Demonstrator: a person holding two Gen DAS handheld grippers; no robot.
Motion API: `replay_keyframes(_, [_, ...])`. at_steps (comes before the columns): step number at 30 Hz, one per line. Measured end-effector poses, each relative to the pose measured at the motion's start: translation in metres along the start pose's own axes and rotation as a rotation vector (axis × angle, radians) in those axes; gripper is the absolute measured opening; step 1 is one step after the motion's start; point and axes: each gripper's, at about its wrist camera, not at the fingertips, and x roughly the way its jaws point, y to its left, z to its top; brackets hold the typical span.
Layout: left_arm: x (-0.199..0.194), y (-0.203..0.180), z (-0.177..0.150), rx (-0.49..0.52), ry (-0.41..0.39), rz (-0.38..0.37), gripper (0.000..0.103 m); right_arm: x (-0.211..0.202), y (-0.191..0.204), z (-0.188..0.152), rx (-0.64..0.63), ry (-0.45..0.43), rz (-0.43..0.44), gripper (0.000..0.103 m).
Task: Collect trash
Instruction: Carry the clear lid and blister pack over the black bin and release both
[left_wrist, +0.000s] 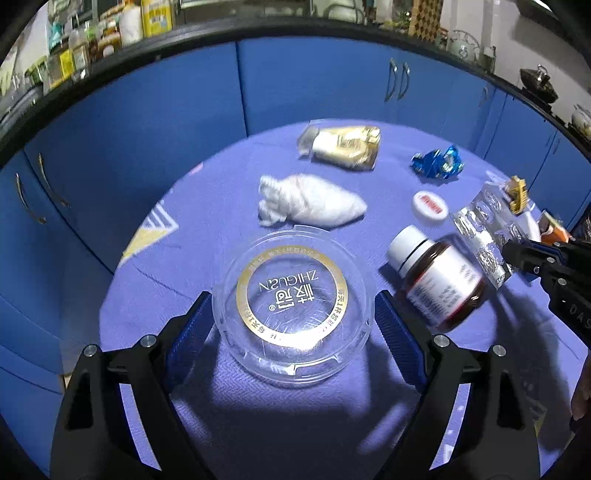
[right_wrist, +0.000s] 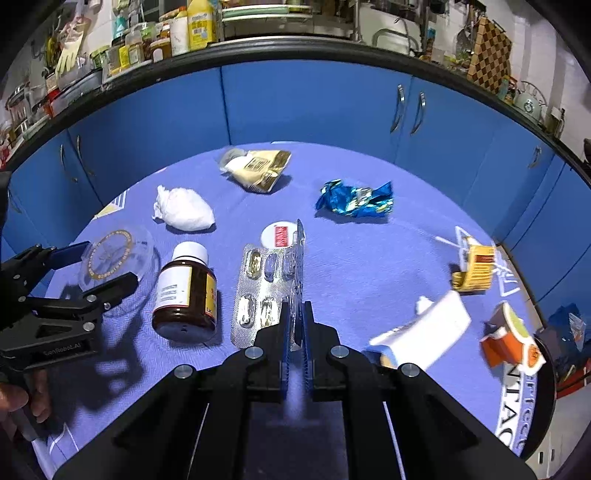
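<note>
Two grippers are working over a round table (left_wrist: 229, 177) that is wearing a purple cloth. The left gripper (left_wrist: 293, 317) is holding its fingers spread wide, one on either side of a clear plastic lid (left_wrist: 291, 302) with a gold ring, which is lying flat on the cloth; whether the pads are touching its rim cannot be told. The right gripper (right_wrist: 295, 332) is pinching a silver blister pack (right_wrist: 271, 291) between nearly closed fingers, one panel standing on edge, the other lying beside a brown pill bottle (right_wrist: 184, 295). That bottle is lying on its side with its white cap pointing away. A white bottle cap (right_wrist: 279, 236) is resting just beyond the pack. Farther back are sitting a crumpled white tissue (right_wrist: 184, 210), a gold wrapper (right_wrist: 258, 168) and a blue foil wrapper (right_wrist: 354, 201). Toward the right edge are lying a white carton (right_wrist: 424, 336), a yellow box (right_wrist: 474, 269) and an orange packet (right_wrist: 513, 339). Blue cabinets (right_wrist: 295, 107) are curving behind.
</note>
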Motion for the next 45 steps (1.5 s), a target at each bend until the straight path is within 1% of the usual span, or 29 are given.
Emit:
replay_keyframes(4, [-0.017,-0.009,0.006,0.016,-0.044,-0.010,0.086,-0.018,-0.008,-0.002,0.014,-0.025,-0.014,0.006])
replay_keyframes(7, [-0.028,-0.019,0.008,0.034,-0.062,-0.026,0.086,-0.031,-0.012,-0.004,0.019,-0.041,-0.023,0.006])
replay_keyframes(12, [-0.040,-0.041,0.008,0.070,-0.078,-0.057,0.086,-0.050,-0.019,-0.008,0.024,-0.064,-0.039,0.006])
replay_keyframes(18, [-0.050,-0.064,0.008,0.100,-0.090,-0.073,0.086,-0.068,-0.030,-0.016,0.040,-0.090,-0.057,0.006])
replay_keyframes(24, [-0.053,-0.089,0.015,0.137,-0.102,-0.082,0.086,-0.085,-0.049,-0.025,0.060,-0.117,-0.086,0.006])
replay_keyframes(35, [-0.051,-0.155,0.031,0.253,-0.125,-0.124,0.086,-0.105,-0.094,-0.046,0.112,-0.147,-0.129,0.006])
replay_keyframes(45, [-0.054,-0.227,0.045,0.367,-0.154,-0.177,0.086,-0.122,-0.143,-0.065,0.179,-0.177,-0.190,0.006])
